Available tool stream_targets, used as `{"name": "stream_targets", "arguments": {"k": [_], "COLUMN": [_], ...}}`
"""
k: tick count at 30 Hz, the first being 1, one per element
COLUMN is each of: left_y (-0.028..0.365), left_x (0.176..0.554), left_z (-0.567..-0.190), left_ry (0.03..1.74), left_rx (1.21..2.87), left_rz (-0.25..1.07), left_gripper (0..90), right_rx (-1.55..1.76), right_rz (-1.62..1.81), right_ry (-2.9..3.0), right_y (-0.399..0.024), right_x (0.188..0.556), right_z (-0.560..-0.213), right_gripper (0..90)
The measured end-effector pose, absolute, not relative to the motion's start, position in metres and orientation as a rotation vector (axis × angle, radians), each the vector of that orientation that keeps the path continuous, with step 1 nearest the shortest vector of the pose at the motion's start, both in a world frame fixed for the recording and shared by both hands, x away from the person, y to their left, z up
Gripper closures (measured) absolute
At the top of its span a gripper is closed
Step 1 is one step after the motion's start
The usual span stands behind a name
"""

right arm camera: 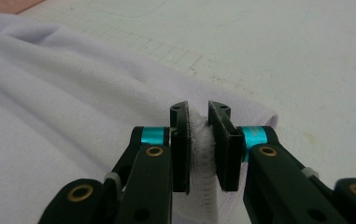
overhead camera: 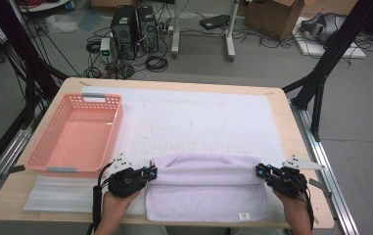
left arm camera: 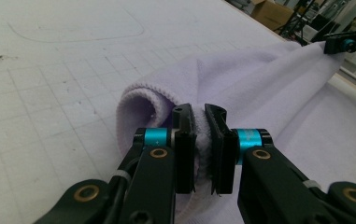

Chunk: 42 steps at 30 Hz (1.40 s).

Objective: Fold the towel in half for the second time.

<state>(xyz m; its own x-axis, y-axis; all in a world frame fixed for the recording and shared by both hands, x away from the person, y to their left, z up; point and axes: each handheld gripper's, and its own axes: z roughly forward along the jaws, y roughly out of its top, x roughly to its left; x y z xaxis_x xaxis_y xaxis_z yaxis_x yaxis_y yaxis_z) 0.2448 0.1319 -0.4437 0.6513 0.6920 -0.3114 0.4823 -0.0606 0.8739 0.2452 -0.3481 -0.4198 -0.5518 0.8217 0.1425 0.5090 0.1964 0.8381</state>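
Observation:
A pale lilac towel (overhead camera: pixel 206 183) lies near the table's front edge, its far part folded back over itself. My left gripper (overhead camera: pixel 151 172) pinches the fold's left end; in the left gripper view the gripper (left arm camera: pixel 199 122) has towel cloth (left arm camera: pixel 259 88) squeezed between its black pads. My right gripper (overhead camera: pixel 260 171) pinches the fold's right end, and in the right gripper view the gripper (right arm camera: pixel 198 119) presses on a bunched towel edge (right arm camera: pixel 200 154). A small label (overhead camera: pixel 244 215) shows at the towel's front edge.
A pink plastic basket (overhead camera: pixel 93 101) stands at the table's left, just behind my left gripper. A white gridded mat (overhead camera: pixel 208 120) covers the tabletop. Black frame posts, computer towers and cables stand on the floor beyond the table.

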Motion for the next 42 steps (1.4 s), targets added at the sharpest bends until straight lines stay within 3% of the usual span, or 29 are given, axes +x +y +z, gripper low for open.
{"name": "stream_targets", "arguments": {"k": [18,24,26,28,31,39,42], "left_y": [0.132,0.134,0.135,0.137,0.137,0.134,0.132], "left_x": [0.203,0.194,0.194,0.198,0.21,0.254,0.269], "left_z": [-0.441,-0.439,-0.437,-0.433,-0.431,-0.44,-0.442], "left_ry": [0.891,0.875,0.87,0.872,0.893,1.009,1.036], "left_rx": [1.756,1.75,1.734,1.716,1.7,1.735,1.74], "left_rz": [0.263,0.275,0.3,0.317,0.325,0.285,0.26], "left_gripper": [78.8,53.9,46.3,44.2,43.2,40.9,40.9], "right_rx": [1.209,1.206,1.205,1.224,1.253,1.282,1.276], "right_rz": [1.37,1.316,1.293,1.294,1.368,1.28,1.25], "right_ry": [2.125,2.185,2.211,2.187,2.095,2.113,2.153], "right_y": [-0.361,-0.364,-0.366,-0.369,-0.376,-0.361,-0.351], "right_x": [0.195,0.184,0.182,0.179,0.18,0.219,0.241], "right_z": [-0.423,-0.43,-0.432,-0.43,-0.421,-0.423,-0.427], "right_gripper": [79.5,79.4,75.0,61.1,57.8,61.9,67.8]}}
